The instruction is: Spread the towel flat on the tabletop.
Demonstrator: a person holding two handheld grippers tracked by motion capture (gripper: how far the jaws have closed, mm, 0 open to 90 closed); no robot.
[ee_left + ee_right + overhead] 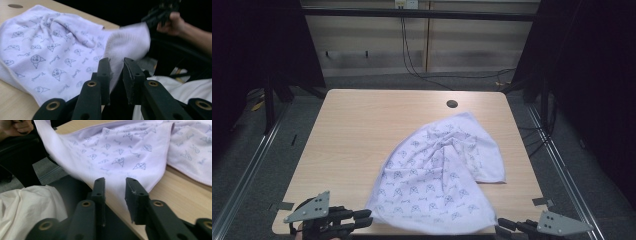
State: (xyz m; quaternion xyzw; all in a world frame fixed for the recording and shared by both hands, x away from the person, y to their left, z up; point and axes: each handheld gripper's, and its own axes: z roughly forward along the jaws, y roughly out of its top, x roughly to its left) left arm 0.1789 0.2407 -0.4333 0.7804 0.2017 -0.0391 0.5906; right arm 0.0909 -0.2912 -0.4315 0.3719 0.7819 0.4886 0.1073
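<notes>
Lilac printed cotton towel (pixel 439 175) lies crumpled on the pale wooden table (pixel 352 135), its near edge draped over the front rim. Left gripper (pixel 117 71) and right gripper (pixel 115 192) flank that hem, jaws parted, pinching nothing, seemingly having let it settle.

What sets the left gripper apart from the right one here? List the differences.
The left gripper sits at the near left corner of the towel, the right gripper at its near right corner. The left gripper's jaws point right across the table edge, the right gripper's point left. Both have jaws apart with towel edge between them, neither pressing it.
</notes>
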